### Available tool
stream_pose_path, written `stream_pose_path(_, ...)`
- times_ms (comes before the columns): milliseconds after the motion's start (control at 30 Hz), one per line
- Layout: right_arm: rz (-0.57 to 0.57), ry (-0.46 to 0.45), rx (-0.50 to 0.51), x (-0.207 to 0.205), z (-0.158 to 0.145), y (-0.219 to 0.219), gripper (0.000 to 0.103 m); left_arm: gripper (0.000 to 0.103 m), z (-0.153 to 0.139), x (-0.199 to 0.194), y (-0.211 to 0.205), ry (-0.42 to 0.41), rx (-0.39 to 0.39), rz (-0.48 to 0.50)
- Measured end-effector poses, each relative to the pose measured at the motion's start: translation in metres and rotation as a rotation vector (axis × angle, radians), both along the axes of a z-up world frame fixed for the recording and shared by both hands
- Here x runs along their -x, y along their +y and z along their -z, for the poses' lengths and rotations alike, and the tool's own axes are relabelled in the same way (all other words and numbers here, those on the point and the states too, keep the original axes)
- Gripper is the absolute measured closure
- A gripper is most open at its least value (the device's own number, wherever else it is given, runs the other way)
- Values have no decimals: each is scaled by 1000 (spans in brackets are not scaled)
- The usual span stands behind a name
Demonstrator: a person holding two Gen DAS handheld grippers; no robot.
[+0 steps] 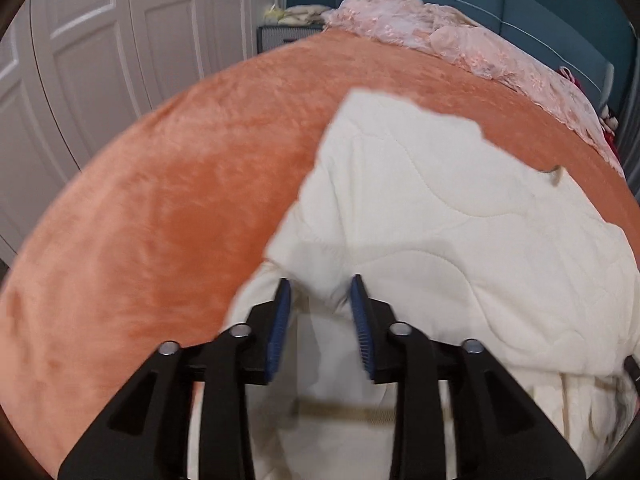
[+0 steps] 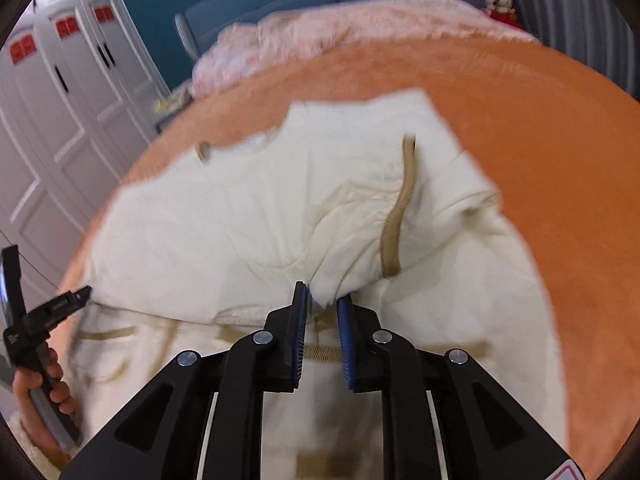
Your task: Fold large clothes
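The left gripper (image 1: 320, 284) stands spread, its blue pads apart with a fold of the cream quilted garment (image 1: 440, 208) lying loose in the gap, apparently just let go rather than pinched. The right gripper (image 2: 323, 300) is narrower; a tuck of the same cloth sits between its pads, yet blur hides whether they press it. Both hover over the near edge of the garment, which lies spread on the orange blanket (image 1: 160, 200), probably so that the folded-over half settles flat. Beyond the garment, at the blanket's far edge, lies a pink lace cover (image 1: 440, 36), with white wardrobe doors (image 1: 100, 40) to one side. Only the right wrist view shows the tan strap (image 2: 398, 208) on the garment and the person's hand (image 2: 40, 400) gripping the other tool.
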State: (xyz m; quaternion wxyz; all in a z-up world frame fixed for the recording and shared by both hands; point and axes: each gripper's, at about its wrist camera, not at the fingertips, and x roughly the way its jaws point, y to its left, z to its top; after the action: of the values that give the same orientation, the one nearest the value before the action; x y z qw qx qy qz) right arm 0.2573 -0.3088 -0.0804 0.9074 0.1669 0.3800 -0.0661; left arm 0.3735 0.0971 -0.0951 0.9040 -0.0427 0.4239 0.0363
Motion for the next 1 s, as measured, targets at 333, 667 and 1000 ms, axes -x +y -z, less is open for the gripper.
stream_pose_path(333,70,16,46,-41,-45,-5,82,49,-60,-35,-38,-53,5,69)
stream_pose_path(667,137,8,84,-15,-59,-36,74,49,9,-49,-52,122,-5,73)
stream_pose_path(1000,-35,232,138,-125,19,4,74,40,-16,-88,-70,142,48,74)
